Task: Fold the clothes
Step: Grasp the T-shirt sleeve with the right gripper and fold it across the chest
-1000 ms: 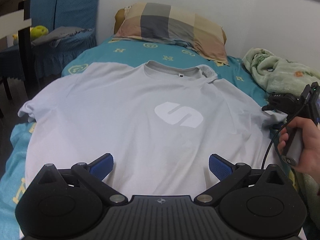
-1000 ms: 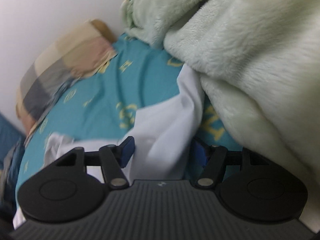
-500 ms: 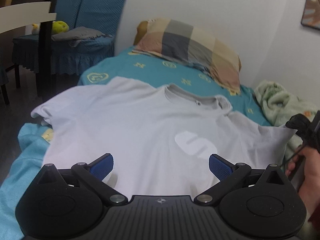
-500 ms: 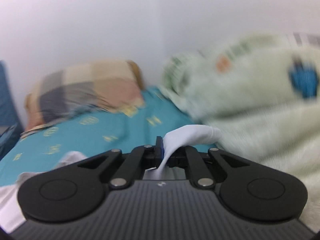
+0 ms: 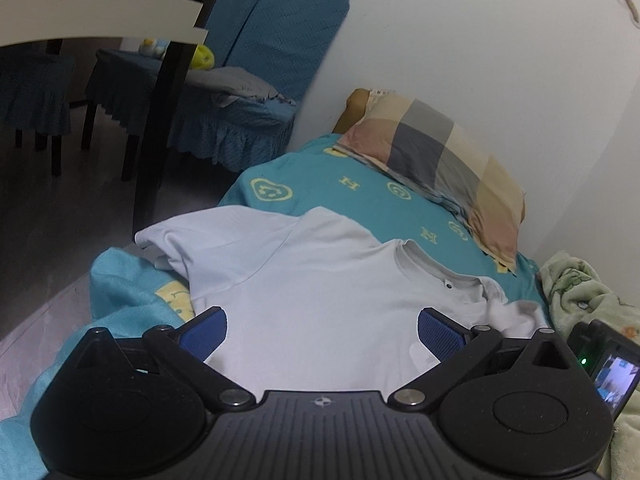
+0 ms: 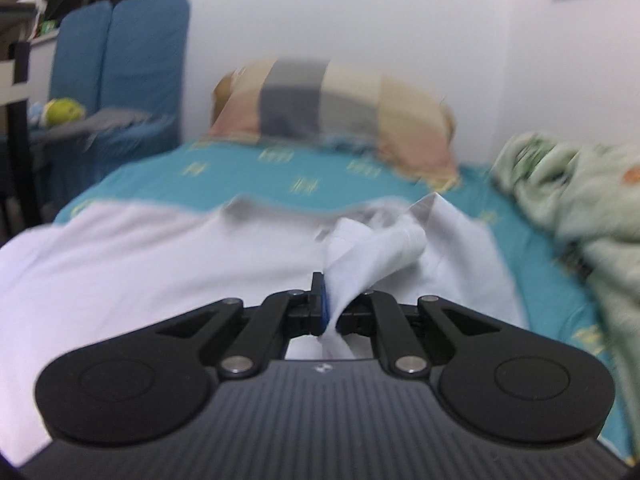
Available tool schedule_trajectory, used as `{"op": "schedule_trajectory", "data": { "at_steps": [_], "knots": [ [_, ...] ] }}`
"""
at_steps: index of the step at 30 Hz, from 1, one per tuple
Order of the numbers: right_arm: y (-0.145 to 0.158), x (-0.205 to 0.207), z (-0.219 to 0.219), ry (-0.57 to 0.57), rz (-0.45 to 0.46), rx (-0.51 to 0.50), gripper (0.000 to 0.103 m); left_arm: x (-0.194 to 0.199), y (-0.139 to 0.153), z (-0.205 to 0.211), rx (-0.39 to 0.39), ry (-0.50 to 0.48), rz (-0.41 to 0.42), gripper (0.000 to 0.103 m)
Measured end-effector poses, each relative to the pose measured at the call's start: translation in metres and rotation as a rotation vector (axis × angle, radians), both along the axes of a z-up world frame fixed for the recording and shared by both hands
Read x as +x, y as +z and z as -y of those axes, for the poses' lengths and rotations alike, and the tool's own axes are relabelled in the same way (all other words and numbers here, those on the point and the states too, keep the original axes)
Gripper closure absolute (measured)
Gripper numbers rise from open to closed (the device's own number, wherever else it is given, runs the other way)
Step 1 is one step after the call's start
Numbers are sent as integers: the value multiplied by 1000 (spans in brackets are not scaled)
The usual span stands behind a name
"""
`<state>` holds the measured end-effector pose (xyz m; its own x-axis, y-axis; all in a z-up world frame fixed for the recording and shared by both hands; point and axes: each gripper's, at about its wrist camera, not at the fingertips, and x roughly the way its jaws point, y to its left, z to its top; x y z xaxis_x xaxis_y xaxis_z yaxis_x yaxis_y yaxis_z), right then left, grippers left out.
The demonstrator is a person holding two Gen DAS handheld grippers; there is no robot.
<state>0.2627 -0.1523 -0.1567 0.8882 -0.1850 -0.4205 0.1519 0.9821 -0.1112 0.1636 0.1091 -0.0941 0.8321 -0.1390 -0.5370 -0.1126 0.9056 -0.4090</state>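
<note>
On the bed (image 5: 360, 196), right gripper (image 6: 329, 312) pinches T-shirt (image 6: 160, 256) sleeve.

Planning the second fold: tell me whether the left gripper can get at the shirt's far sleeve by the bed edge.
Probably yes. The left gripper is open above the T-shirt, and the sleeve lies flat and uncovered ahead, nothing between them.

Dim, flat indoor light with a cool cast and soft shadows fills both fisheye views, whose edges bow and darken at the corners; the left view is sharp, while the right smears the pillow (image 6: 332, 100) and blanket (image 6: 580, 200) with motion blur.
</note>
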Motion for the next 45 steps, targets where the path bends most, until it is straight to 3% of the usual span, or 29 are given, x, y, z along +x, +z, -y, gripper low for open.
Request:
{"op": "schedule_trajectory", "data": {
  "at_steps": [4, 6, 8, 9, 13, 17, 23, 25, 26, 27, 31, 34, 39, 45],
  "knots": [
    [-1, -4, 4, 130, -96, 66, 87, 8, -12, 0, -29, -10, -35, 0],
    [2, -11, 11, 207, -123, 106, 54, 9, -15, 1, -37, -18, -46, 0],
    [12, -28, 19, 272, -106, 122, 39, 9, -15, 4, -38, -28, -45, 0],
    [18, -37, 23, 295, -90, 115, 38, 8, -15, 5, -36, -35, -42, 0],
    [42, -45, 54, 312, -20, 59, 38, 7, -14, 10, -36, -59, -38, 0],
    [51, -11, 87, 262, -42, -21, 38, 9, -19, 15, -21, -81, -50, 0],
    [33, 36, 117, 329, -191, 123, 39, 19, -32, 21, -14, -110, -76, 0],
    [30, 33, 116, 358, -182, 140, 53, 21, -35, 24, -6, -120, -81, 0],
    [31, 27, 114, 364, -169, 141, 82, 22, -36, 25, -4, -124, -82, 0],
    [33, 21, 111, 370, -156, 141, 94, 22, -37, 25, -4, -126, -82, 0],
    [37, -9, 101, 440, -127, 177, 95, 20, -34, 23, -19, -131, -64, 0],
    [21, -22, 85, 469, -196, 195, 95, 17, -30, 23, -22, -134, -51, 0],
    [-16, -20, 69, 415, -292, 207, 95, 13, -26, 24, -15, -141, -35, 0],
    [7, -27, 67, 338, -274, 233, 91, 15, -27, 28, -21, -172, -38, 0]
  ]
}}
